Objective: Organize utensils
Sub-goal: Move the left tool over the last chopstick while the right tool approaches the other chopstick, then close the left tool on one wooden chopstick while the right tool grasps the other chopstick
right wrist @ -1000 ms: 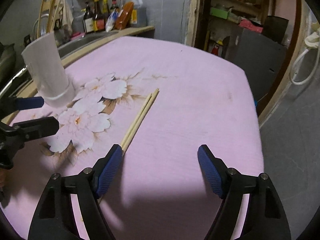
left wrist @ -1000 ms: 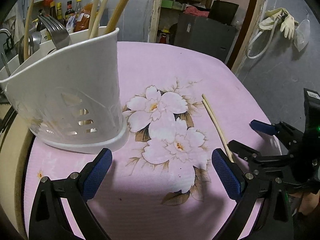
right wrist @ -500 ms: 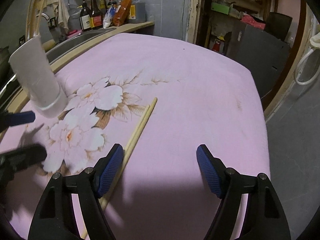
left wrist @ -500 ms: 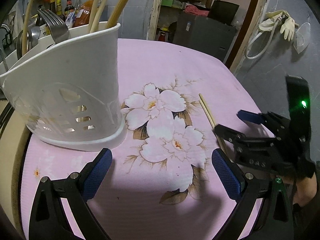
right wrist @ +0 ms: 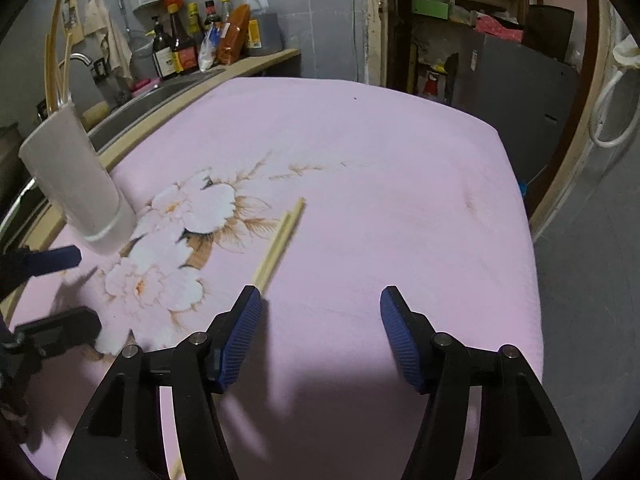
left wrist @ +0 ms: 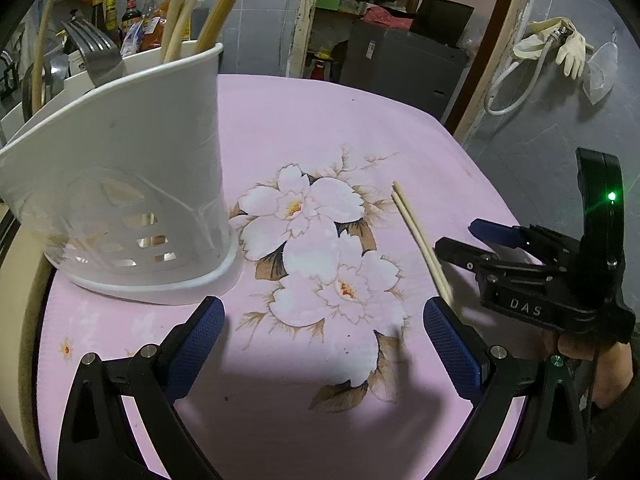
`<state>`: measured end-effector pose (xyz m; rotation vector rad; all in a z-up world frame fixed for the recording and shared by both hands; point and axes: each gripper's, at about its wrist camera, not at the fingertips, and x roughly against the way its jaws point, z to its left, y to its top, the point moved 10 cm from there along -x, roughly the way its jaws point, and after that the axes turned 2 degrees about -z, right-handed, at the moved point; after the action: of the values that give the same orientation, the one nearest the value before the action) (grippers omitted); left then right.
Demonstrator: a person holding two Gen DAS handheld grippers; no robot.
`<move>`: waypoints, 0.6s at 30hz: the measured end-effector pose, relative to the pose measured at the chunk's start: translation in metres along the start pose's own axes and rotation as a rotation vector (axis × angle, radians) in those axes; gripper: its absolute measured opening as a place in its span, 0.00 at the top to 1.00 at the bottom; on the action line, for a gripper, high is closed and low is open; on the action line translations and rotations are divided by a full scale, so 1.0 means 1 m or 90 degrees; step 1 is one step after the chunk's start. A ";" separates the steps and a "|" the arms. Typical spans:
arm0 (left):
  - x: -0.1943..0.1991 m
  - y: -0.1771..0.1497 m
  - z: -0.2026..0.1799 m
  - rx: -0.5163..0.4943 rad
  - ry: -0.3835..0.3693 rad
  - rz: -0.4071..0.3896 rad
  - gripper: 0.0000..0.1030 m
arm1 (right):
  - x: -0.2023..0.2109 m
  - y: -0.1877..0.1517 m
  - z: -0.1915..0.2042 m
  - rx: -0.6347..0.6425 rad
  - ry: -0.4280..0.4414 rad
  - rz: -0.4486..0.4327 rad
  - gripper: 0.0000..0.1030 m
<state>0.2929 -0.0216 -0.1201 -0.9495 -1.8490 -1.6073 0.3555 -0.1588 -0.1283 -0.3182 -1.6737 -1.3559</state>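
Note:
A pair of pale wooden chopsticks lies on the pink flowered tablecloth; it also shows in the right wrist view. A white utensil holder with chopsticks and a fork stands at the left, also visible in the right wrist view. My left gripper is open and empty over the cloth, just in front of the holder. My right gripper is open and empty, its left finger over the chopsticks' near end. It appears in the left wrist view.
Sauce bottles stand on a counter behind the table, beside a sink. A grey cabinet and a doorway lie beyond the far edge. The table edge drops off at the right.
My right gripper has moved forward along the chopsticks, and its left finger now covers their near end. The left gripper has shifted slightly; both stay open.

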 end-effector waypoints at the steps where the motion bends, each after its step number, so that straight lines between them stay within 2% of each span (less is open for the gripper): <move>1: -0.001 0.000 -0.001 -0.001 -0.001 0.001 0.05 | 0.000 0.000 0.001 0.005 -0.004 0.002 0.42; 6: -0.001 0.001 0.001 -0.001 0.000 0.001 0.05 | 0.004 0.002 0.008 -0.007 0.028 -0.009 0.43; 18: 0.001 0.000 -0.002 0.010 -0.007 0.004 0.06 | -0.010 0.002 0.016 0.048 -0.014 0.025 0.43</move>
<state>0.2920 -0.0230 -0.1194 -0.9593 -1.8617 -1.5846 0.3542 -0.1408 -0.1342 -0.3213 -1.7235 -1.2613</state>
